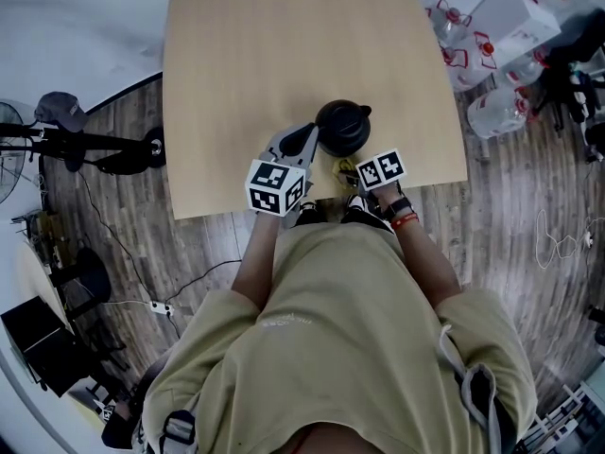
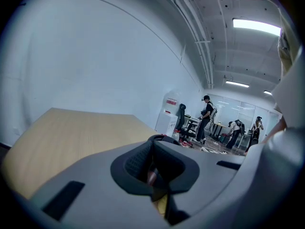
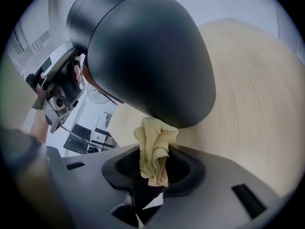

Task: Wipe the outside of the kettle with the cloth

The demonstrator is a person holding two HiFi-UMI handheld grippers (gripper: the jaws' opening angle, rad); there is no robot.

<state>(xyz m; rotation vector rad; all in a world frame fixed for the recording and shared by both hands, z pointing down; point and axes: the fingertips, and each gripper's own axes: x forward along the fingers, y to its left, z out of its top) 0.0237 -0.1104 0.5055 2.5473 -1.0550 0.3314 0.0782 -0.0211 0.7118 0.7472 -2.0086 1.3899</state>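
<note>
Right gripper (image 3: 151, 171): fingers pinched tight on the cloth (image 3: 153, 149). It is a bunched yellow wad sticking out just past the fingertips. The wad's front end touches the lower curve of the kettle (image 3: 147, 51), which fills the space directly ahead of and above those fingers. Bunching leaves a soft pad out front, so terry meets the shell, not the plastic fingers.

Left gripper (image 2: 153, 151): fingers drawn narrow, almost together. They look closed on a dark curved piece at their tips, likely the kettle's handle or top edge, though this view shows too little to be sure. The right gripper view shows this gripper up by the kettle's neck, on the far side from the cloth. That fits a bracing hold, so the wipe doesn't shove the kettle around.

The kettle stands on the counter (image 1: 284, 45) near its near edge, sandwiched between the two sets of fingers.

Judgement: wipe is under way at the lower side wall. Most of the shell beyond the right fingers looks untouched by the cloth, and covering it needs a sweep around the curve while the brace holds.
</note>
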